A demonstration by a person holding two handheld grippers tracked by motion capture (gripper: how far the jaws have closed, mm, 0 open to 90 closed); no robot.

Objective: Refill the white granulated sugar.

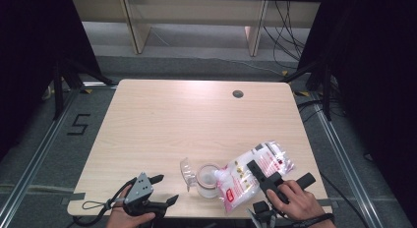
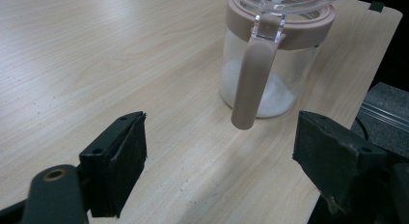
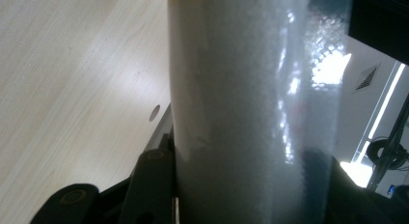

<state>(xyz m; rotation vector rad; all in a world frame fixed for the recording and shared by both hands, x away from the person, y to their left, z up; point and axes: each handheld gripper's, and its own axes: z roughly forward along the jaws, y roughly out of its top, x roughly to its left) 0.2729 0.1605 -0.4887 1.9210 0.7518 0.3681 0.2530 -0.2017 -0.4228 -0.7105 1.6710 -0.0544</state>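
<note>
The right hand-held gripper (image 1: pixel 265 178) clamps a clear bag of white granules (image 1: pixel 253 171), tilted mouth-down over a glass jar (image 1: pixel 208 180) at the table's (image 1: pixel 196 115) six o'clock edge. At eight o'clock, the left hand-held gripper (image 1: pixel 164 188) gapes, empty.
</note>
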